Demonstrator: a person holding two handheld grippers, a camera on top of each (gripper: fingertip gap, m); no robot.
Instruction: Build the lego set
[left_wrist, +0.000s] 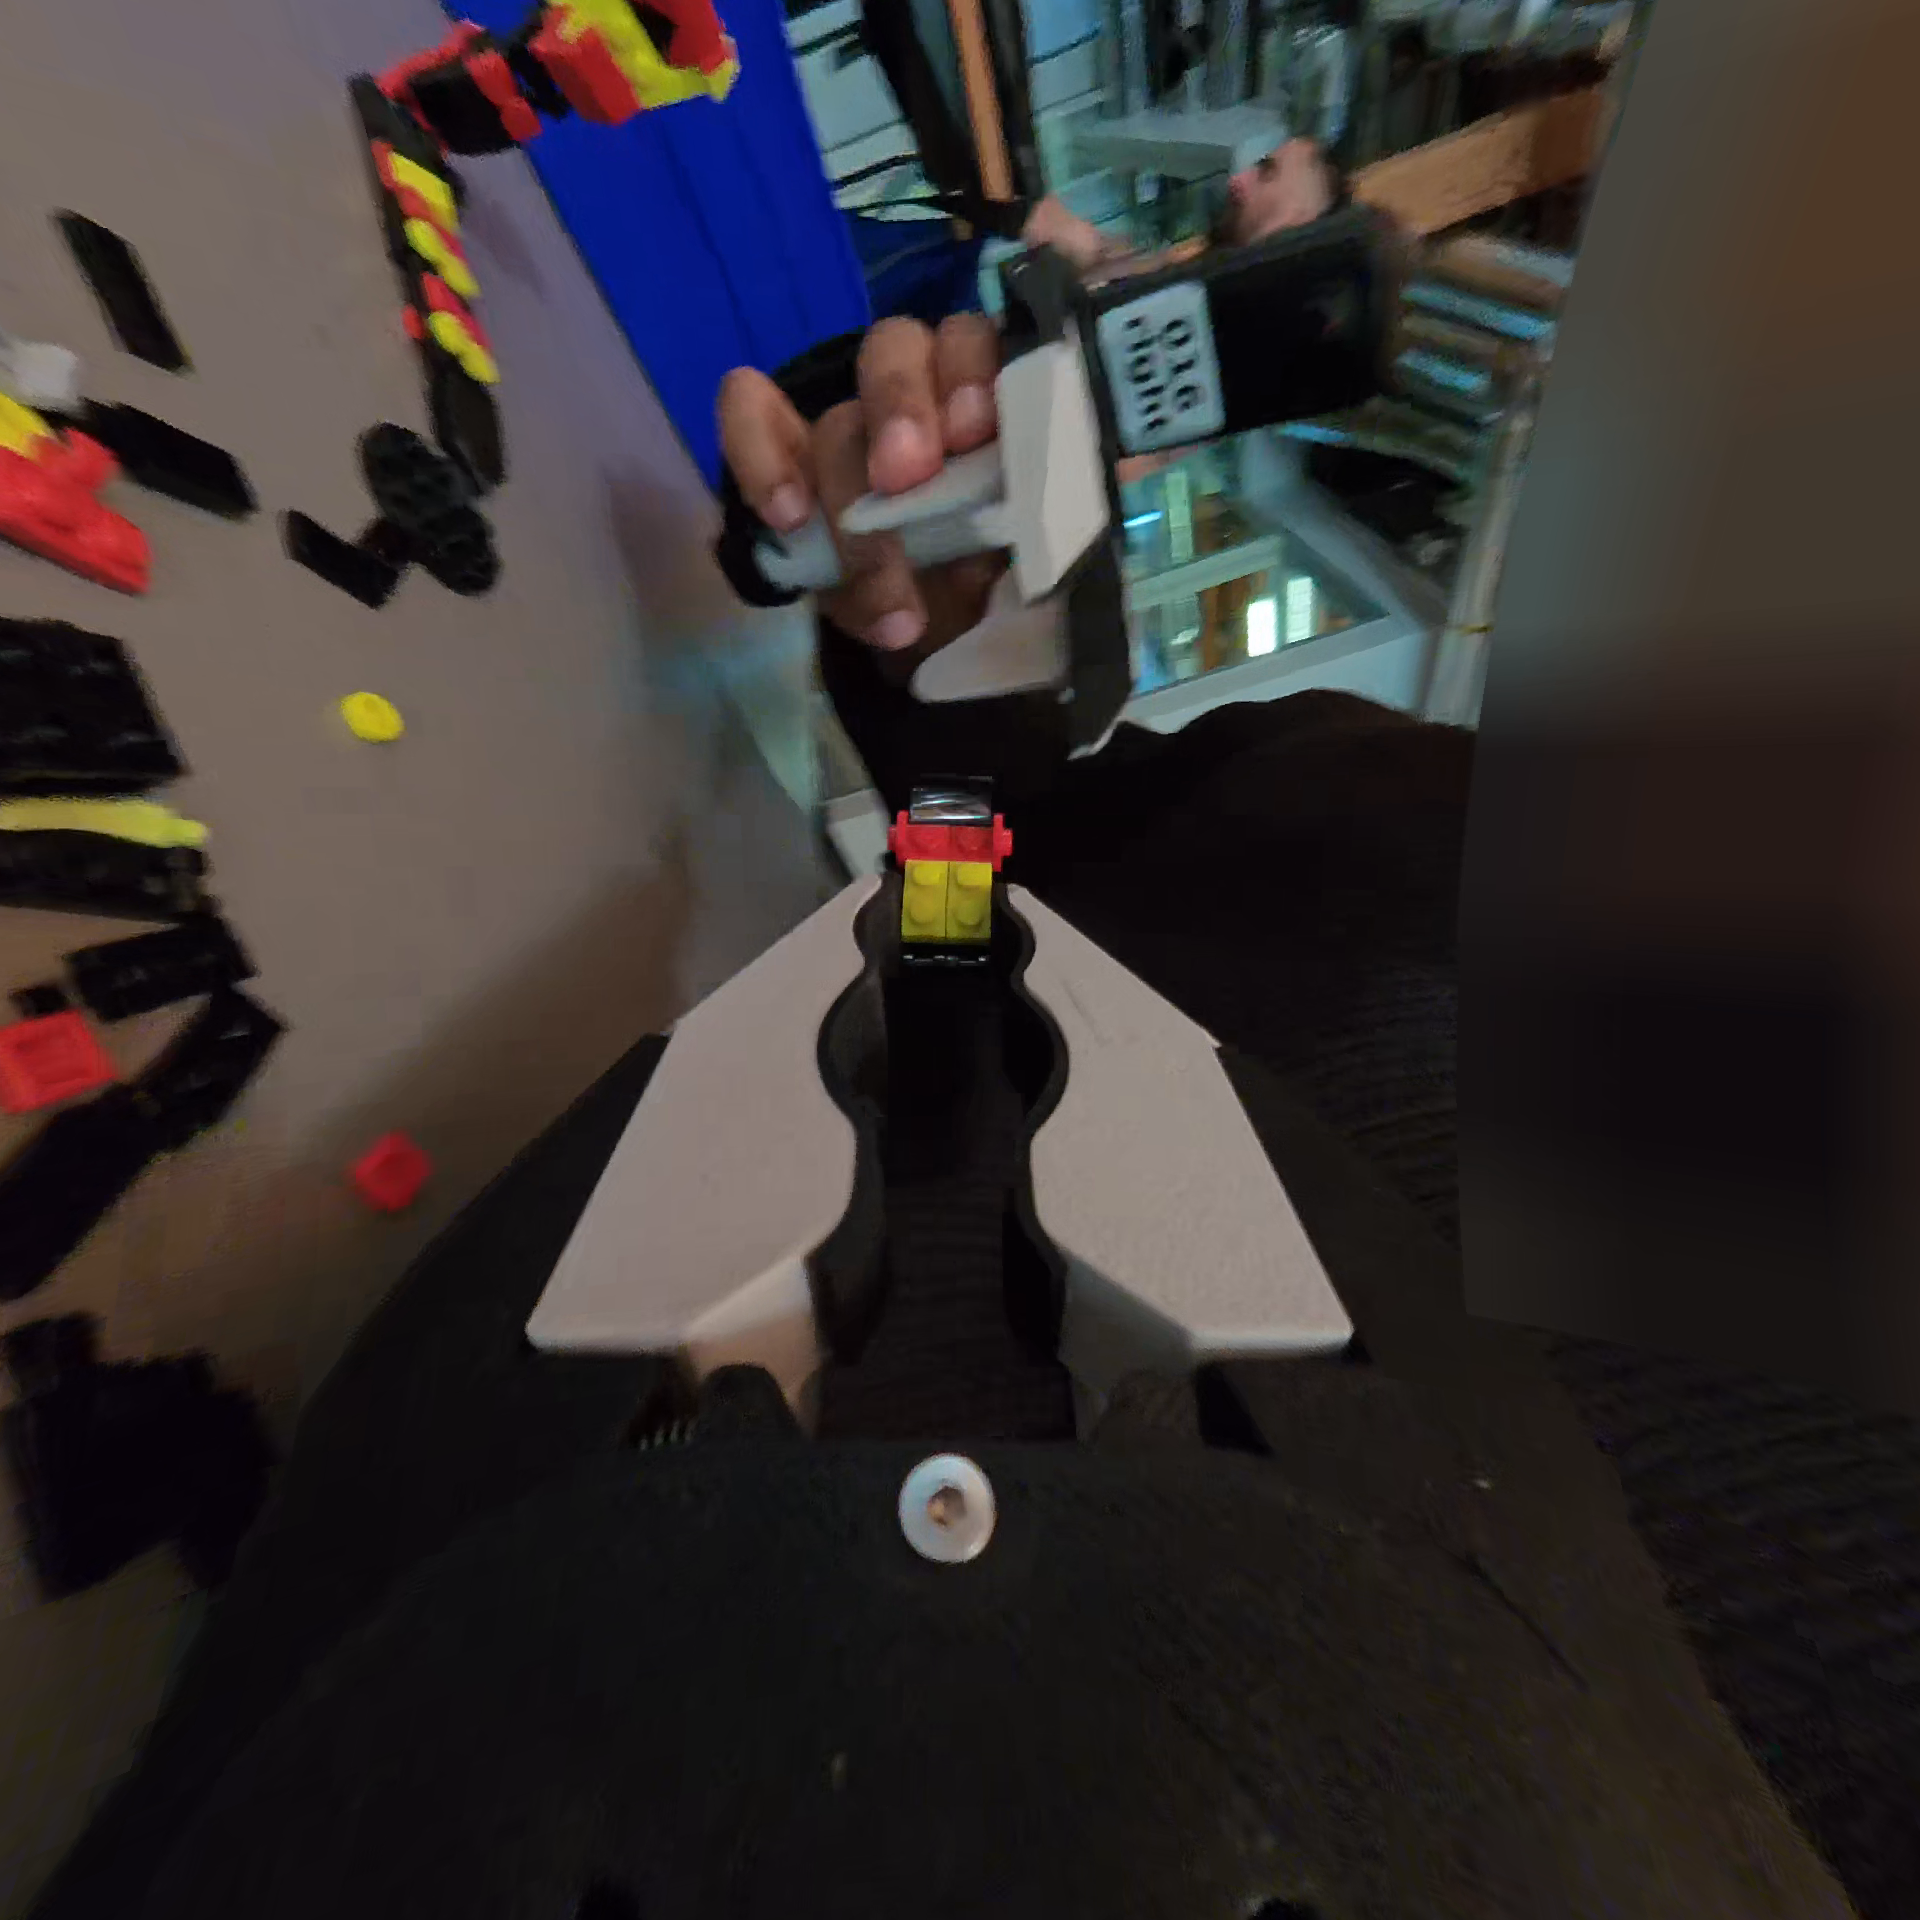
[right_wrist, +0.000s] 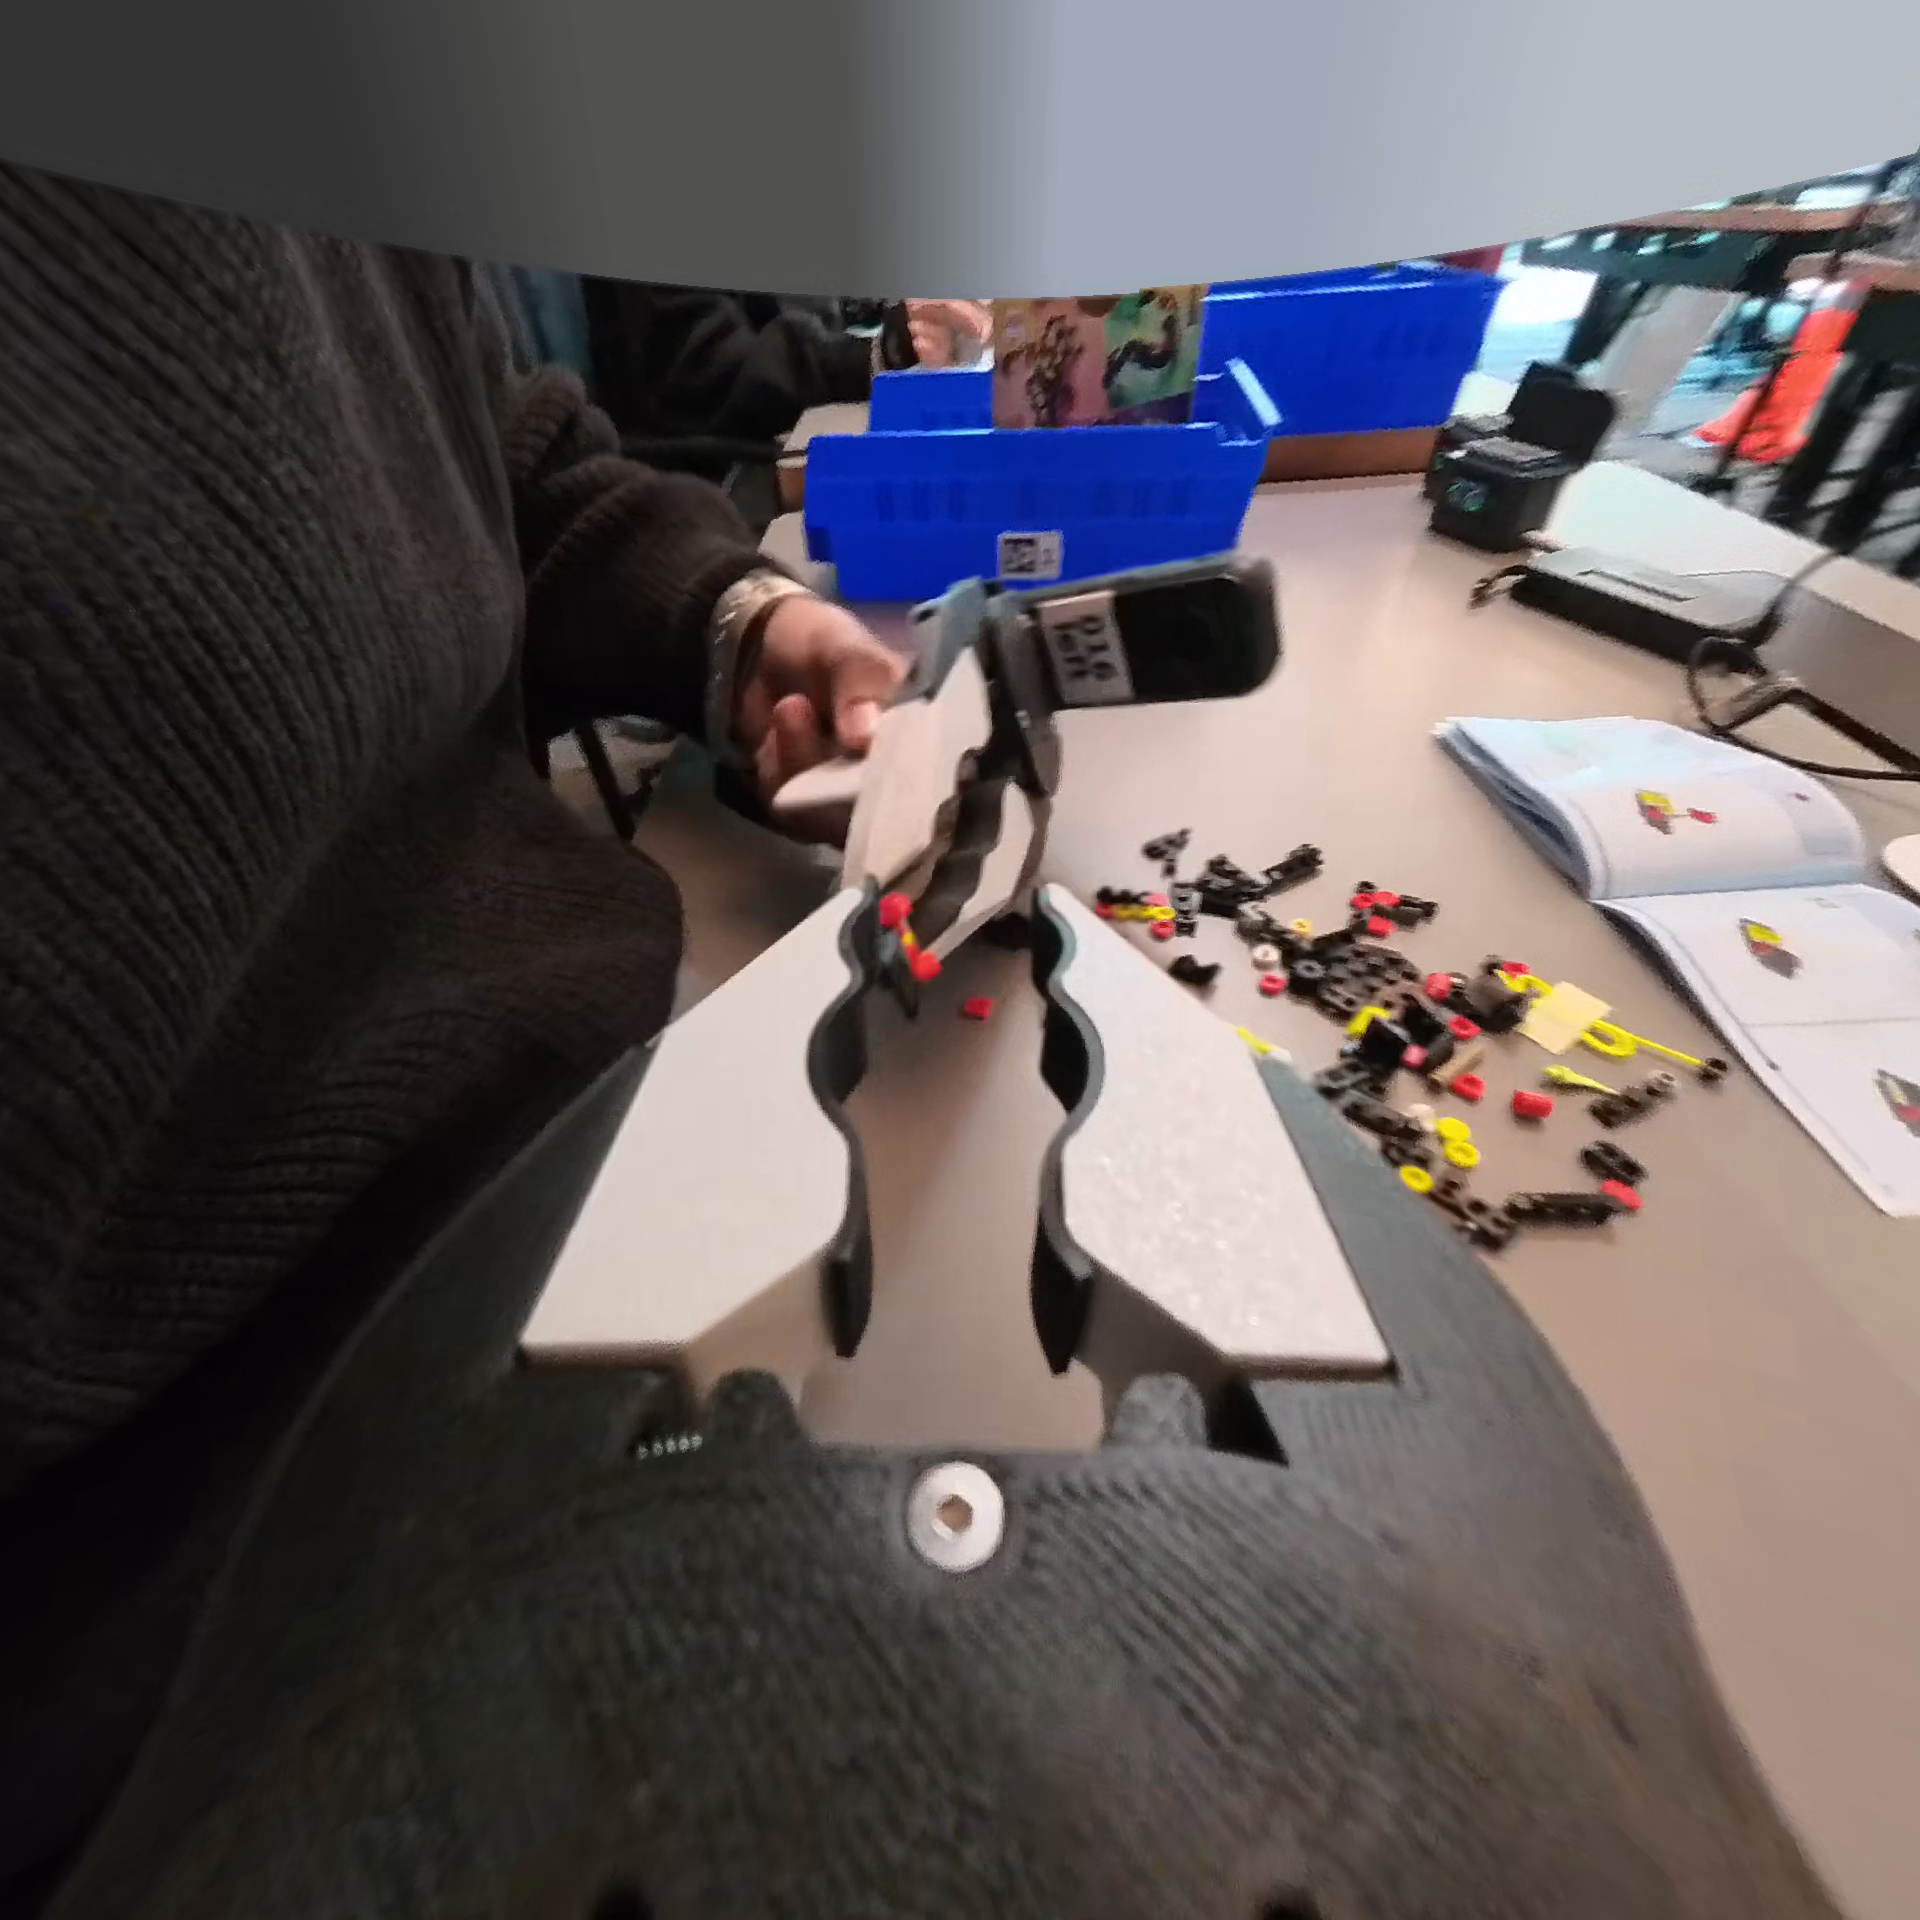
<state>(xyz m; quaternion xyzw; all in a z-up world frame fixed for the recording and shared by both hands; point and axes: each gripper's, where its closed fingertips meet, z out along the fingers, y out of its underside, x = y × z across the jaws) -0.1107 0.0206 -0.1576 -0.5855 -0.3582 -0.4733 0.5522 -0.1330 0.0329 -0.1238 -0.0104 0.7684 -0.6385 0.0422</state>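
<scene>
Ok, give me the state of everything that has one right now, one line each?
Left gripper: shut on the subassembly.
Subassembly: red, yellow and black, held off the table between the fingers.
Right gripper: open, holding nothing.
Booklet: lying open on the table.
Loose pieces: scattered on the table, unassembled.
Blue bin: upright at the table's far side.

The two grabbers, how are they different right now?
The left gripper has its jaws shut on a small lego piece of red, yellow and black; the right gripper has its jaws open and holds nothing. In the right wrist view the left one slants downward. Both have pale fingers with wavy black pads.
</scene>
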